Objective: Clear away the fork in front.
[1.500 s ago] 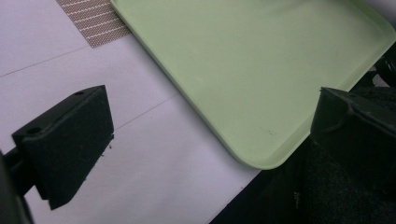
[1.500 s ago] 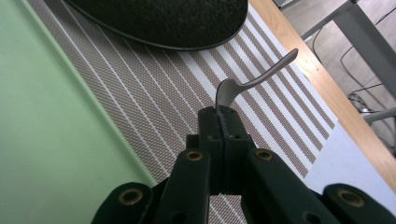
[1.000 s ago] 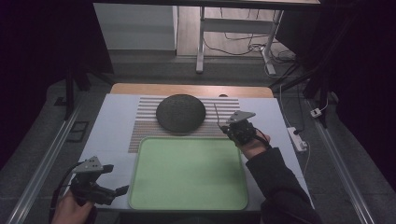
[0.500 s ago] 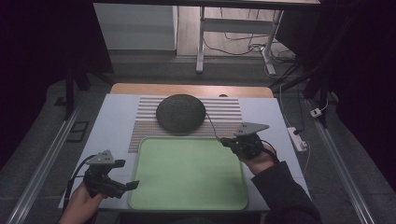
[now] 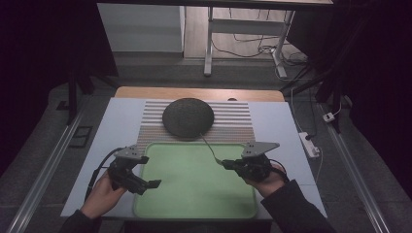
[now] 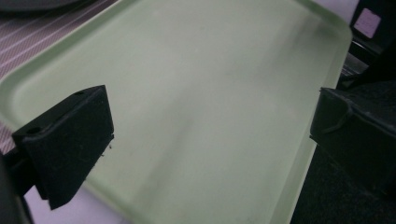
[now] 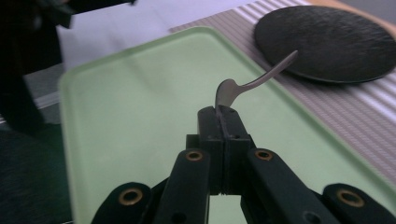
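Note:
A pale green tray (image 5: 194,208) lies at the table's near middle. Behind it a dark round plate (image 5: 188,116) rests on a striped mat (image 5: 238,121). My right gripper (image 5: 226,165) hovers over the tray's right part, shut on one end of a thin metal spoon (image 5: 210,149) whose other end slants toward the plate. In the right gripper view the spoon (image 7: 261,77) rises from the shut jaws of that gripper (image 7: 220,112) toward the plate (image 7: 327,39). My left gripper (image 5: 145,172) is open over the tray's left edge. In its own view the left gripper (image 6: 210,135) holds nothing above the tray (image 6: 205,70).
A pale cover (image 5: 114,126) spreads over the table, with a wooden edge (image 5: 199,93) at the far side. A white power strip (image 5: 309,144) lies off the table's right side. Metal table legs (image 5: 209,43) stand beyond.
The right gripper has carried the spoon from beside the plate toward the near side, over the tray. The left gripper has moved right and forward onto the tray's left edge.

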The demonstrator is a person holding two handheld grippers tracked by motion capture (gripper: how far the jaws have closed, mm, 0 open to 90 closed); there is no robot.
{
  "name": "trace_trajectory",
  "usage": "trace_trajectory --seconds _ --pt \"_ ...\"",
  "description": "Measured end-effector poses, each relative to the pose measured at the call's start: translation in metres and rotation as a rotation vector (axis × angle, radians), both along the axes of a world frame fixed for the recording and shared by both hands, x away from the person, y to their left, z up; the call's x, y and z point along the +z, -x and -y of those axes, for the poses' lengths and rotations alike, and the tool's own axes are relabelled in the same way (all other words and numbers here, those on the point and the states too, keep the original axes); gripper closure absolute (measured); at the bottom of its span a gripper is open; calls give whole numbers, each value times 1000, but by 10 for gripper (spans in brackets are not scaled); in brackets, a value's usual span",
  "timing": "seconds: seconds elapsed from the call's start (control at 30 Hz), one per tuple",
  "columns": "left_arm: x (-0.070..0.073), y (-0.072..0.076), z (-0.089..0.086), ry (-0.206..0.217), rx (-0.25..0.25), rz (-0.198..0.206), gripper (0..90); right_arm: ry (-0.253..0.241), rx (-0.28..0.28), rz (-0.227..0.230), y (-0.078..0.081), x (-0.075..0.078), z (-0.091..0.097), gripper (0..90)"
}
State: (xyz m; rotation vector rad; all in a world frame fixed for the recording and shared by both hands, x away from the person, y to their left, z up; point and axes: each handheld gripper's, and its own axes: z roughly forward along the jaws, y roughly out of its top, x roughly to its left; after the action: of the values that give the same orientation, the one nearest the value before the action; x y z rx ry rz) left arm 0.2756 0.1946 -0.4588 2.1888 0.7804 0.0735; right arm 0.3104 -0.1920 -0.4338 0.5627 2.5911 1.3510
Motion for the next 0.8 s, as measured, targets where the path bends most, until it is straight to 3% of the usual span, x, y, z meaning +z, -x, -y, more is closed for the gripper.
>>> trace_trajectory --seconds 0.13,0.3,0.47,0.5,0.8 --pt "5 -6 12 -31 -35 32 0 -21 34 -31 10 -3 -2 900" --pt "9 -14 25 -36 -86 51 0 -56 84 -77 19 -4 -4 900" --pt "11 -21 32 -46 -138 63 0 -76 129 -94 26 -4 -6 900" --pt "12 -25 36 -62 -173 68 0 -77 143 -95 27 -4 -6 900" --pt "11 -36 54 -132 -277 103 0 -81 238 -121 37 -5 -10 900"
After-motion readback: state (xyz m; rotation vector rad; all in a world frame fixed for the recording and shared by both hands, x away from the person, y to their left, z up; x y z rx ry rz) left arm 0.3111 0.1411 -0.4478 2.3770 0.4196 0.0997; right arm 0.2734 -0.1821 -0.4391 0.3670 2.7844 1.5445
